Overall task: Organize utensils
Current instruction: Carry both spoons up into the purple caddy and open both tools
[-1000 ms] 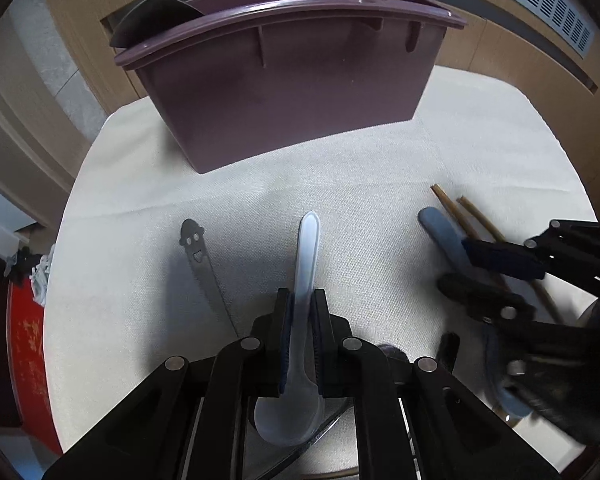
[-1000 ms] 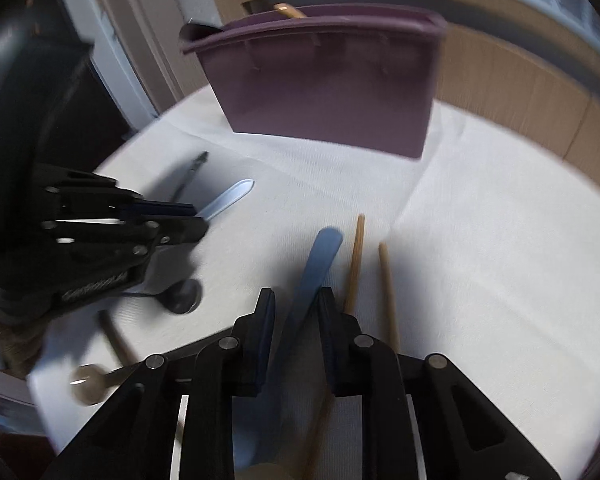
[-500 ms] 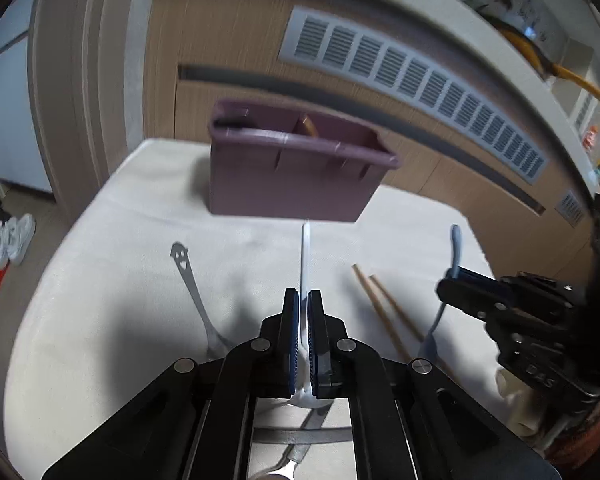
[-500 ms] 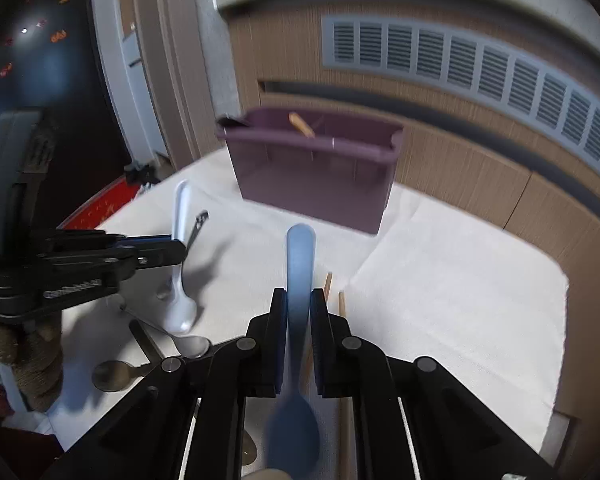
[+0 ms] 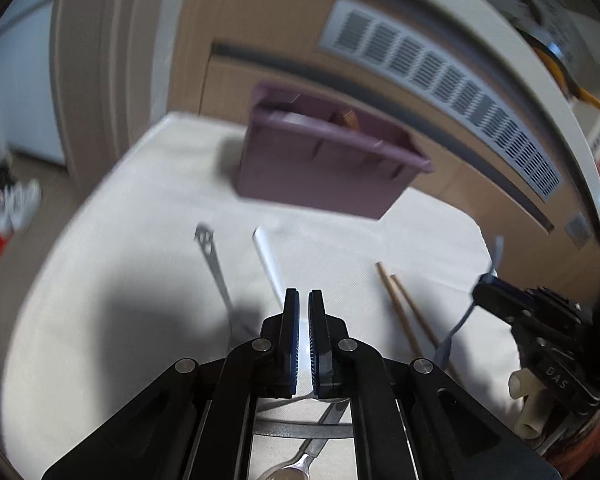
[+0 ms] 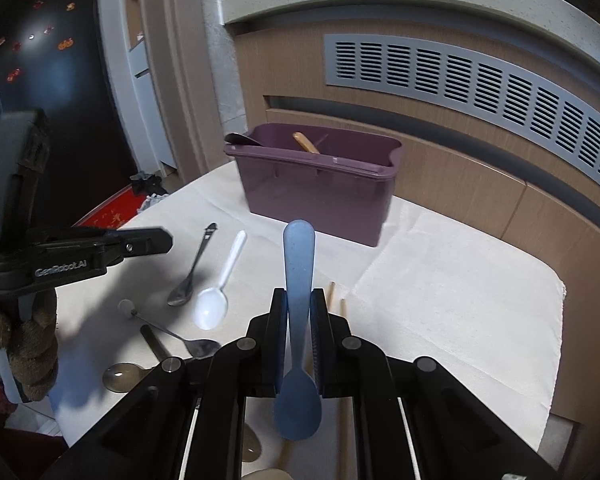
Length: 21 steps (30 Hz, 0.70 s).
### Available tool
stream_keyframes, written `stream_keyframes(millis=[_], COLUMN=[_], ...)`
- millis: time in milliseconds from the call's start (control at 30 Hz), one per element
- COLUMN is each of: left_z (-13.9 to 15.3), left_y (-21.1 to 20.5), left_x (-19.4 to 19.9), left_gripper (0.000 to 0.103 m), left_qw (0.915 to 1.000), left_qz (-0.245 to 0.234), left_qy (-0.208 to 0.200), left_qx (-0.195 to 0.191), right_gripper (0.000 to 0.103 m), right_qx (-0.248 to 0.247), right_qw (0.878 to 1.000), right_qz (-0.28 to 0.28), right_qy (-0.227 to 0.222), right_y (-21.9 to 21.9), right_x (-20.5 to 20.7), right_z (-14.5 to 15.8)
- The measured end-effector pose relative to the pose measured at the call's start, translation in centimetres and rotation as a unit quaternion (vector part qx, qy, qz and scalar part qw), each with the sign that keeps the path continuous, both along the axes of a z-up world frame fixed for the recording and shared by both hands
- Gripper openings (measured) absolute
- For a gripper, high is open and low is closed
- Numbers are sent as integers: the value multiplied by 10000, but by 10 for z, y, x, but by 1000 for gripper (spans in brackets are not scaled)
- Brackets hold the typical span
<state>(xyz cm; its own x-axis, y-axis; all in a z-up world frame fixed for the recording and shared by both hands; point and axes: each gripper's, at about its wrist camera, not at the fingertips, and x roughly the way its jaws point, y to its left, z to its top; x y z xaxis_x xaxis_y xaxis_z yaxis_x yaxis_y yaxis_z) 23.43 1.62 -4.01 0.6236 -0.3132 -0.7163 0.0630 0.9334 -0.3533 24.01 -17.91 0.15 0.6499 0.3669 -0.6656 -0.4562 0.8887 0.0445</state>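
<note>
The purple utensil caddy (image 6: 320,196) (image 5: 320,168) stands at the far side of the white-clothed table, with a dark spoon and a wooden handle sticking out. My right gripper (image 6: 299,300) is shut on a blue spoon (image 6: 299,256), held off the table with its handle toward the caddy. In the left wrist view that right gripper (image 5: 485,286) and its blue spoon (image 5: 496,256) hang at the right. My left gripper (image 5: 304,296) (image 6: 166,240) is shut with nothing between its pads. A white plastic spoon (image 6: 220,284) (image 5: 268,264) lies on the cloth below it.
A metal spoon (image 6: 192,268) (image 5: 214,264) lies left of the white one. Two wooden chopsticks (image 5: 404,312) (image 6: 332,292) lie right of centre. More metal and clear spoons (image 6: 180,340) crowd the near left edge. A wooden cabinet with a vent (image 6: 480,80) rises behind the table.
The white spoon has left my left gripper and now lies on the cloth; that gripper rose and rolled. My right gripper shut on the blue spoon and lifted it off the table.
</note>
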Motion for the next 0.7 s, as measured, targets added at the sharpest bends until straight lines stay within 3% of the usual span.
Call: stream_keyframes(millis=[100, 167, 233, 300, 467, 700], left_z=[-15, -20, -27, -33, -39, -46], left_y=[2, -3, -12, -21, -47, -53], left_x=[9, 16, 30, 41, 56, 73], left_gripper=[7, 14, 22, 22, 22, 22], left_qw=[9994, 9992, 9983, 9968, 9881, 9864], left_qz=[37, 65, 129, 207, 418, 515], left_qy=[305, 388, 556, 638, 230, 426], left_qx=[-180, -119, 131, 444, 1464, 1499], right_gripper=[10, 10, 10, 10, 10, 10], right_qx=[35, 75, 105, 134, 201, 360], right_qw=[9999, 9999, 9998, 9997, 9992, 9986], right_qz=[-117, -129, -152, -175, -255, -329], right_qy=[17, 2, -25, -49, -240, -222], right_y=[-6, -8, -8, -8, -11, -16], right_x=[4, 4, 5, 4, 0, 4], right_z=[-3, -5, -7, -7, -8, -10])
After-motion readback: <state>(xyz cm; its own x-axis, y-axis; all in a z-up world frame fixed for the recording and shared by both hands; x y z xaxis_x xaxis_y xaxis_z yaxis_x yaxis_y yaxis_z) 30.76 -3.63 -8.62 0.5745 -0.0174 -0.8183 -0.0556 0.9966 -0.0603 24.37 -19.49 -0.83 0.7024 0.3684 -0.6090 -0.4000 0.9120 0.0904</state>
